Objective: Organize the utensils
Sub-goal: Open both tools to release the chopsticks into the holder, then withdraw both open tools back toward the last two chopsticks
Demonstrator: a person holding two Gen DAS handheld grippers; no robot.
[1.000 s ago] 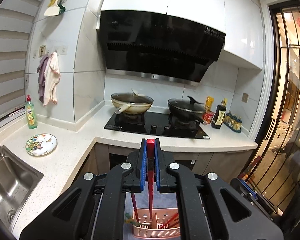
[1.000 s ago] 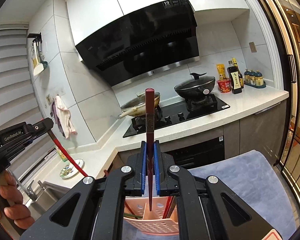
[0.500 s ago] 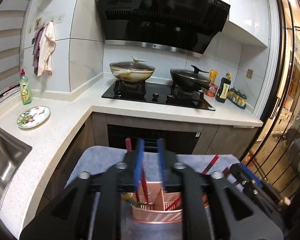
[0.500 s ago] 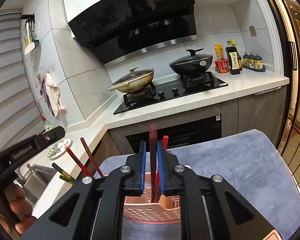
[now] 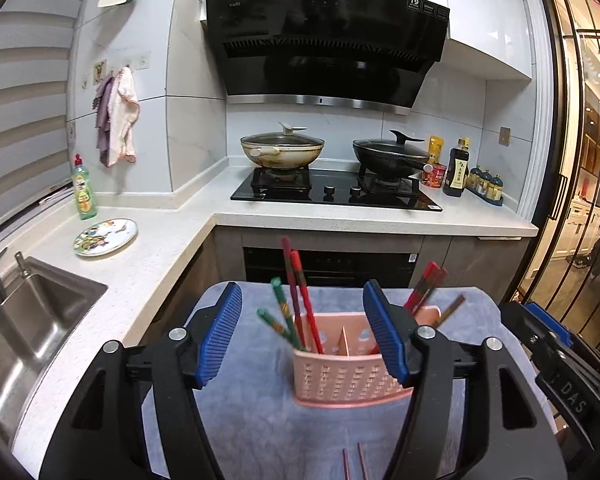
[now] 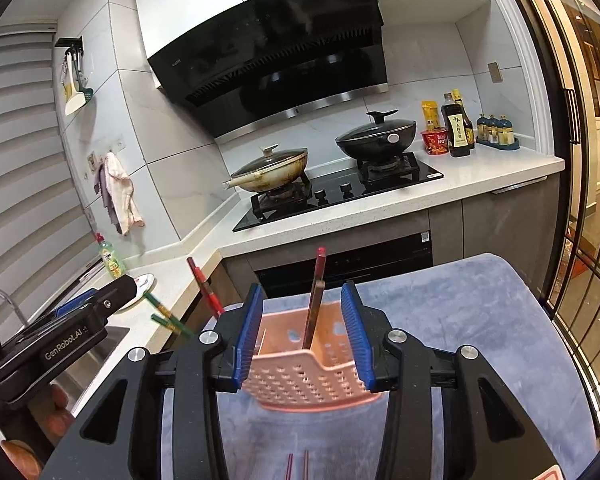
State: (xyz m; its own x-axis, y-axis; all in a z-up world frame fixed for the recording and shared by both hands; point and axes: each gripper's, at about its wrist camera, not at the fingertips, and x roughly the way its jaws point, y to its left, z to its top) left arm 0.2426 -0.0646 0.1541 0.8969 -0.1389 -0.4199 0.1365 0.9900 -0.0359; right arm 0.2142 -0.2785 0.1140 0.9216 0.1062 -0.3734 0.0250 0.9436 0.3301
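Chopsticks (image 5: 300,300), red and green, stand tilted in the left compartment of a pink perforated holder (image 5: 348,376); further red ones (image 5: 422,288) lean at its right end. Holder rests on a grey cloth (image 5: 260,420) covering the table. Left claw (image 5: 314,336) and right claw (image 6: 304,334) both spread apart, empty, flanking the holder. Two thin sticks (image 6: 298,464), apparently chopsticks, lie at the cloth's near edge.

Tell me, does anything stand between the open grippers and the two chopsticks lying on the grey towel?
Nothing visible does. The two chopsticks lie on the bare towel, nearer than the pink holder; left gripper and right gripper are open and empty.
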